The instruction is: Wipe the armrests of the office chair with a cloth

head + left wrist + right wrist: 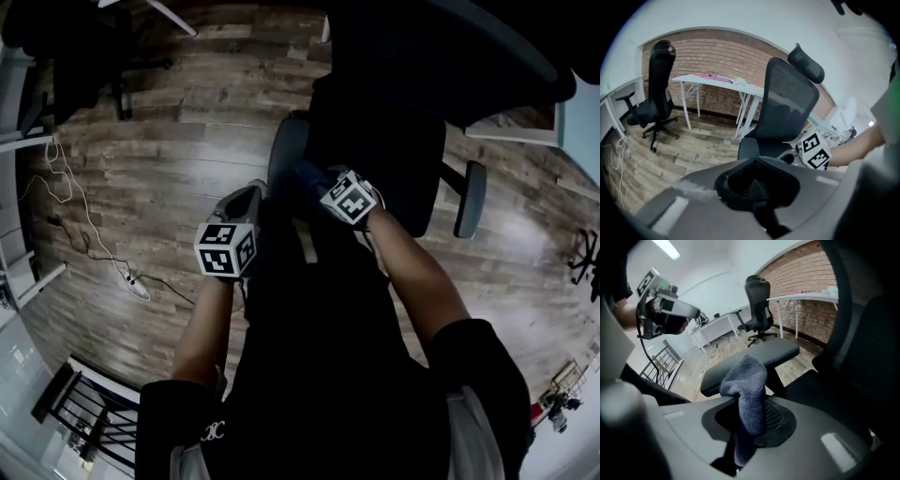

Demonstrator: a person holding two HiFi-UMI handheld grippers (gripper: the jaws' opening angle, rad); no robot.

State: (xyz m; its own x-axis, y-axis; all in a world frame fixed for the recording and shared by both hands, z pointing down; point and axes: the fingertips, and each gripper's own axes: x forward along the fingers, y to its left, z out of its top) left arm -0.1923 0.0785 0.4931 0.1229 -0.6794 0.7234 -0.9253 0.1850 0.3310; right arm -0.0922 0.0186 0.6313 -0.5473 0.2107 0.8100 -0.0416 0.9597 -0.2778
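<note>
Hanging from the closed jaws of the right tool (749, 425), a blue-grey cloth (749, 380) is held just before the dark armrest (757, 355) of the office chair (855, 357), while the left tool (759, 185) is seen shut on nothing, pointed at the backrest (787, 105).

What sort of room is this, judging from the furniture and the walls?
Most likely an office or a workroom. A black mesh office chair stands in front and a second office chair farther left. A white desk stands by a brick wall on a wood-plank floor.
</note>
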